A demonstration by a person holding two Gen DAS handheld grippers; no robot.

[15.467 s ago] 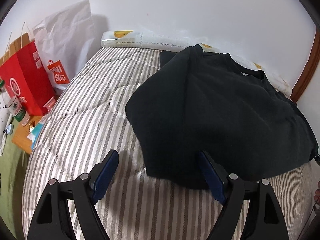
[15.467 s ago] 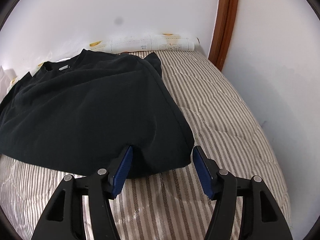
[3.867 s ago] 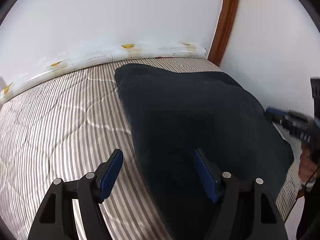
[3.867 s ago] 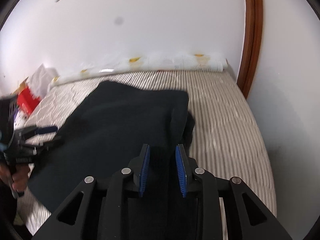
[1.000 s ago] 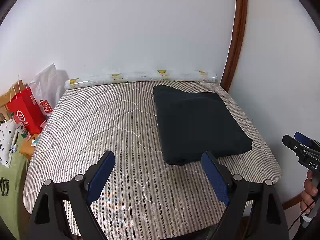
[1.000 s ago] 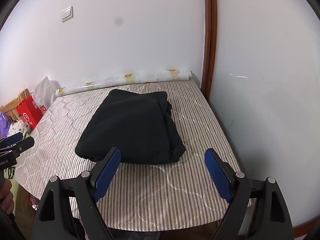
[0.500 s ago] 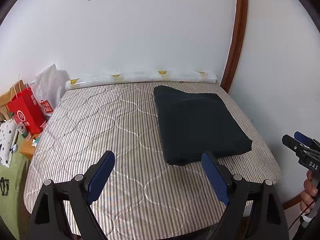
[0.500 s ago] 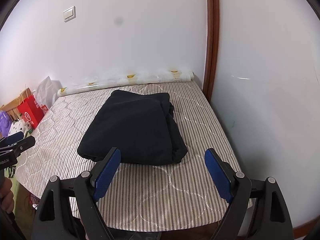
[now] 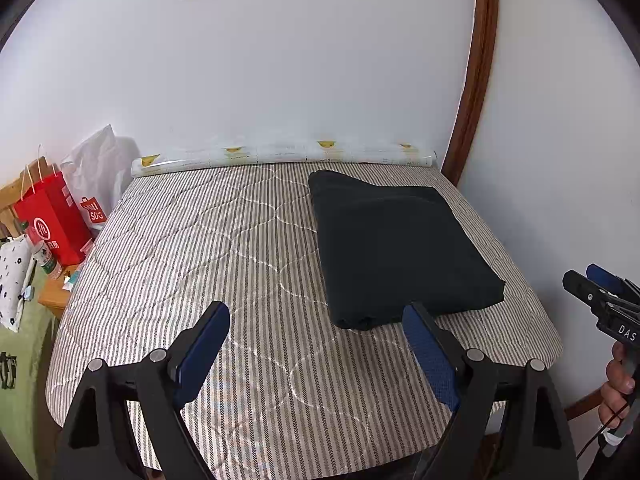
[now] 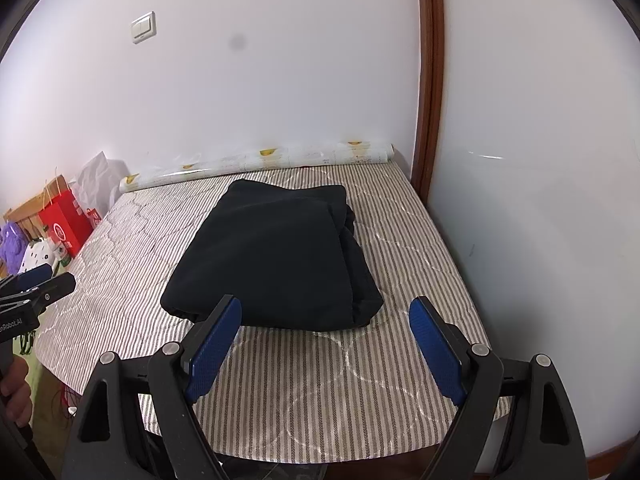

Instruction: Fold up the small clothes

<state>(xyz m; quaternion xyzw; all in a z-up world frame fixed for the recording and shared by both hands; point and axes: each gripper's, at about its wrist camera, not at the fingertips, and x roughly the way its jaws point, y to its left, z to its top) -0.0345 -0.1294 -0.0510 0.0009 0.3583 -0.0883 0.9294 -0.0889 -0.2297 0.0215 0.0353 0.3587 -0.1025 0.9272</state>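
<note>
One dark garment (image 9: pixel 396 240), folded into a thick soft rectangle, lies on the bed's (image 9: pixel 208 248) striped quilted cover toward the right side. Left tool (image 9: pixel 316 344) and right tool (image 10: pixel 324 336) both gape wide, gripping nothing, short of the cloth.

The black garment (image 9: pixel 396 240) lies folded into a thick, roughly rectangular bundle, flat on the striped quilted mattress (image 9: pixel 208 240). In the left wrist view it sits ahead of the jaws and off toward the right jaw, whose tip overlaps its near edge in the picture. In the right wrist view the garment (image 10: pixel 276 256) lies ahead, between the 2 jaws but nearer the left one, its right side showing stacked, slightly bulging layers.
</note>
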